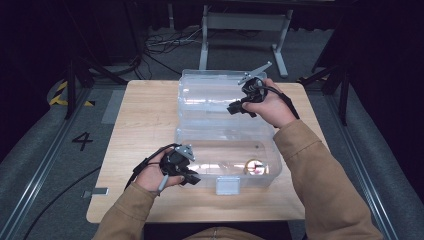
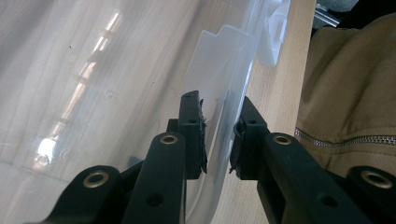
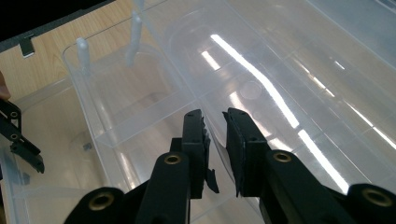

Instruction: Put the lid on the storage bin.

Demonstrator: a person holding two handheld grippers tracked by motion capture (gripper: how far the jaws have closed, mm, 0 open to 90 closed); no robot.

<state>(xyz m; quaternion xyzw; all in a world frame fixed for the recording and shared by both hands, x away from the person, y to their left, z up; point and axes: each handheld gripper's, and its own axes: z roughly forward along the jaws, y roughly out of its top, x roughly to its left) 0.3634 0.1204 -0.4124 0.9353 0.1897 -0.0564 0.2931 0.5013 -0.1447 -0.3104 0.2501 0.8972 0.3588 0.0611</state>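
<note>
Nearest the front edge of the table point(image 1: 150, 115): left hand-held gripper point(image 1: 192, 178) at the near-left corner of the clear plastic box point(image 1: 227, 160), jaws astride the front wall. In the left gripper view the wall point(image 2: 219, 126) runs between the pads with a sliver of gap on the right side, so can't tell whether really clamped or just straddling. Small round gold-coloured thing point(image 1: 255, 166) lying on the box floor toward the right. White latch point(image 1: 228, 185) on the front wall, middle. Farther back, lid point(image 1: 215, 95) swung open flat behind the box. Right hand-held gripper point(image 1: 233, 108) at the lid's right side, jaws narrowly apart over a thin clear rib point(image 3: 212, 140), pinching or not, hard to say.
</note>
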